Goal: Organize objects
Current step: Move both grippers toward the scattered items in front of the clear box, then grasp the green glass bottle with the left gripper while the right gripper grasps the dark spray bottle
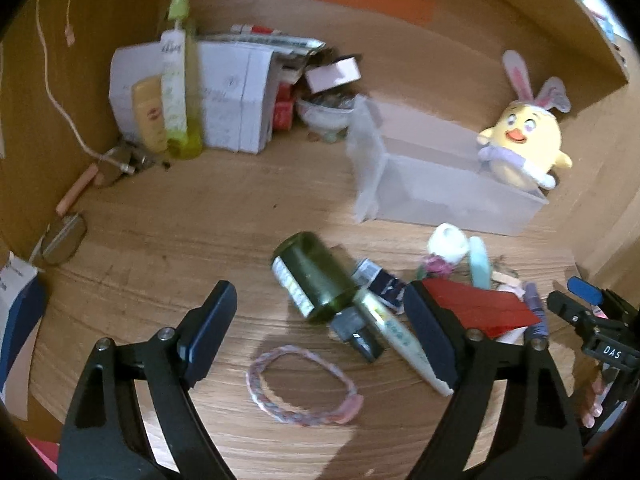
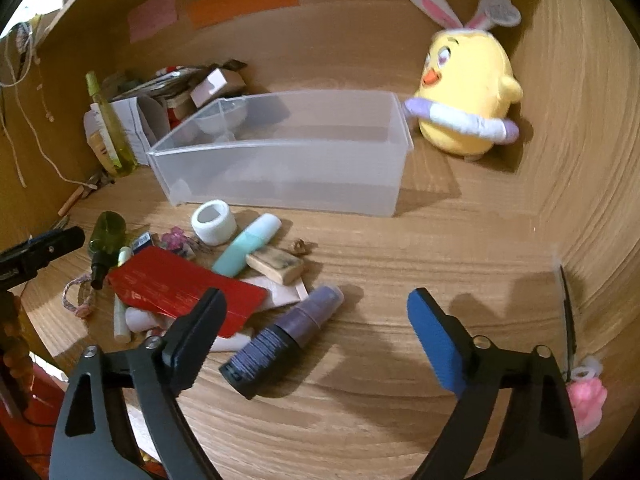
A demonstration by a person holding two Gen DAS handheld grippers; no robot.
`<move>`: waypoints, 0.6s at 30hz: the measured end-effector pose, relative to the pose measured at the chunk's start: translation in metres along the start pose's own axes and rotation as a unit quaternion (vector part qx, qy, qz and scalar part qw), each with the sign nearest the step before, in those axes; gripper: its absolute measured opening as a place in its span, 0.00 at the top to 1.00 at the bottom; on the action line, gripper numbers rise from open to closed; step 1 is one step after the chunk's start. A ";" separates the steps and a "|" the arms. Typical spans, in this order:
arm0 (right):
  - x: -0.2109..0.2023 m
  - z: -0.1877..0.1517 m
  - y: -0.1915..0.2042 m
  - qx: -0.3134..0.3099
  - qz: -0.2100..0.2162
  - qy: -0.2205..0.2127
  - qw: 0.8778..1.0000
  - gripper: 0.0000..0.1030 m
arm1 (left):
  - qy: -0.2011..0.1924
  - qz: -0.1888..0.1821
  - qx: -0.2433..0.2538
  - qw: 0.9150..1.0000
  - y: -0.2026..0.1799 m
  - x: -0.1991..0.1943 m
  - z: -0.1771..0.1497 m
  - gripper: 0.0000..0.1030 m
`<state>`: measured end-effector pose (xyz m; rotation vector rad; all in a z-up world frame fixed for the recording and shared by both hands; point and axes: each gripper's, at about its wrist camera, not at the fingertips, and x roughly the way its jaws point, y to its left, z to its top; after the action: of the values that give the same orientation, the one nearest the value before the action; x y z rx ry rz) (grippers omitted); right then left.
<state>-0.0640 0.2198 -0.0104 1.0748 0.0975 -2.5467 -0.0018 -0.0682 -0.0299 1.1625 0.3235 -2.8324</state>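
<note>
Both your tools, left tool (image 1: 320, 332) and right tool (image 2: 316, 332), hang released, grasping nothing. The dark green bottle (image 1: 312, 276) lies centre frame beside the clutter pile; the clear bin (image 2: 280, 152) waits above. Nudged, that bottle could roll away.

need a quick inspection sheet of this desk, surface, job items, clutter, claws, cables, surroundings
surface: wooden desk, worn grain.
job's things: clear bin empty; in front lie green bottle, braided bracelet, red card, purple spray bottle, white tape roll, teal tube.
clutter: white boxes, tall spray bottle, plush chick.
claws: left claw open over bracelet; right claw open around purple spray bottle, not gripping.
cables: white cord at left wall.
surroundings: sticky notes on back panel.
</note>
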 end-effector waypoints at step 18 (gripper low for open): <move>0.019 -0.009 -0.006 0.019 0.041 0.051 0.998 0.42 | 0.041 -0.002 -0.018 0.999 -0.002 0.046 0.008 0.23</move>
<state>-0.0722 0.2215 -0.0311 1.1982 0.0323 -2.4298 -0.0404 -0.0671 -0.0558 1.2756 0.3810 -2.7743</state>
